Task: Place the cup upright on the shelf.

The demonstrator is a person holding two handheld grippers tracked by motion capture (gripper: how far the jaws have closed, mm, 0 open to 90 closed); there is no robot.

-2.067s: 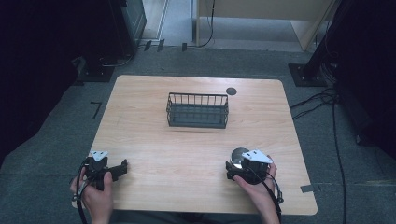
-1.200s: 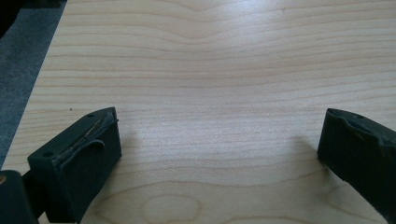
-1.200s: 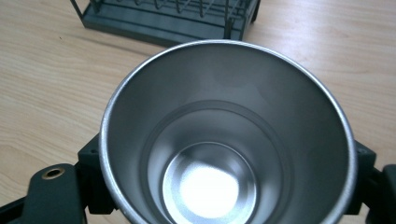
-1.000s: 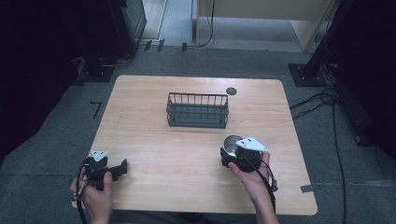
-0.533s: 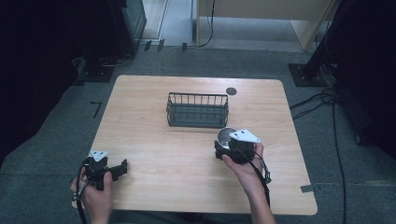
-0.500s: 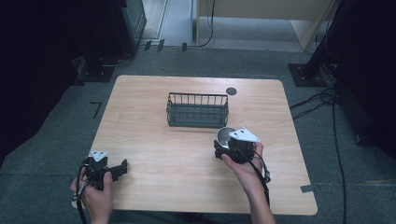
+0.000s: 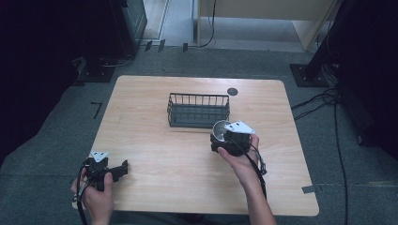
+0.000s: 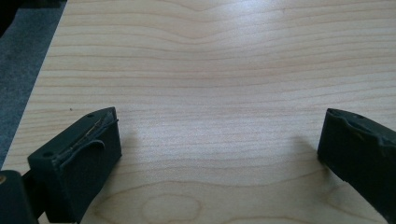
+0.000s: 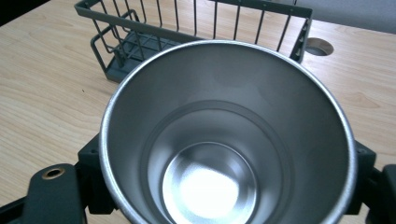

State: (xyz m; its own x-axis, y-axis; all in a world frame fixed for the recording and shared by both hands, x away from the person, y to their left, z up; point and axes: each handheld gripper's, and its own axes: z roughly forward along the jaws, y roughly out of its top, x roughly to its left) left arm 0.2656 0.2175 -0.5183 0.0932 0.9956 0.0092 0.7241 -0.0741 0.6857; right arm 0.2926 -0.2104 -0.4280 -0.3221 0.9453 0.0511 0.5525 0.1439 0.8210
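One steel cup sits clamped in the right claw, at five o'clock of the basket. Rigid, light, slick: grip the wall. Left claw gapes empty.

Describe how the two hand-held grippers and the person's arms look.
Both are black: the left hand-held gripper and right hand-held gripper each carry a pale grey three-cornered plate and trail a black cable. Jaws are blocky, dark. Forearms bare, no sleeves visible.
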